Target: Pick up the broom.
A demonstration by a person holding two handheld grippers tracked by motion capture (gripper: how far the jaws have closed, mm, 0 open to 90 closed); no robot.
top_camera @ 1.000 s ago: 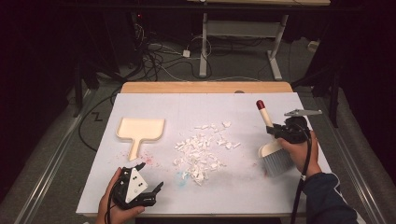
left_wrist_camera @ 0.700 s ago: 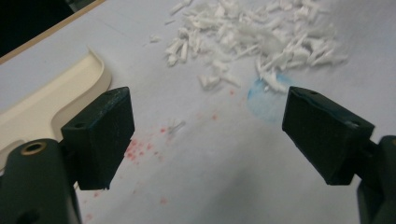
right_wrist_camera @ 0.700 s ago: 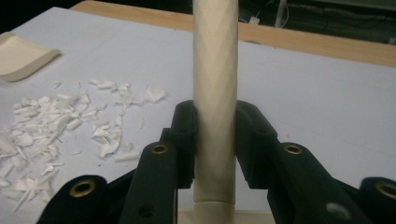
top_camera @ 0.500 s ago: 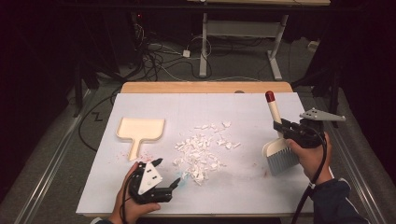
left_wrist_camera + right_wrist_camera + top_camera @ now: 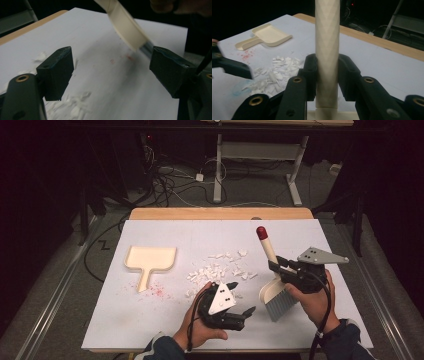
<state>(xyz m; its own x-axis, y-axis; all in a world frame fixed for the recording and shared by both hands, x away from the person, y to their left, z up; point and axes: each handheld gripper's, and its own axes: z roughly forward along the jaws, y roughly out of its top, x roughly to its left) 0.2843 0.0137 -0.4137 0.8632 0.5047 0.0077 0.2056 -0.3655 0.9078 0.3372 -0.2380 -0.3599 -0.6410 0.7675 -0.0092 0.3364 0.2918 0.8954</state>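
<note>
A cream hand brush with a red-tipped handle is in my right gripper, which is shut on the handle. The handle leans away from me and the grey bristles point down at the white board. My left gripper stands open just left of the bristles with nothing between its pads. The brush head is close ahead of it. A pile of white scraps lies mid-board, also near my right gripper. A cream dustpan rests flat at the left.
Red specks dot the white board beside the dustpan's handle. A wooden strip runs along the far edge. Behind it, cables and a desk frame sit on the dark floor.
My left gripper has moved right along the front of the board, from the front left to beside the bristles. My right gripper swung the brush right, then back left.
</note>
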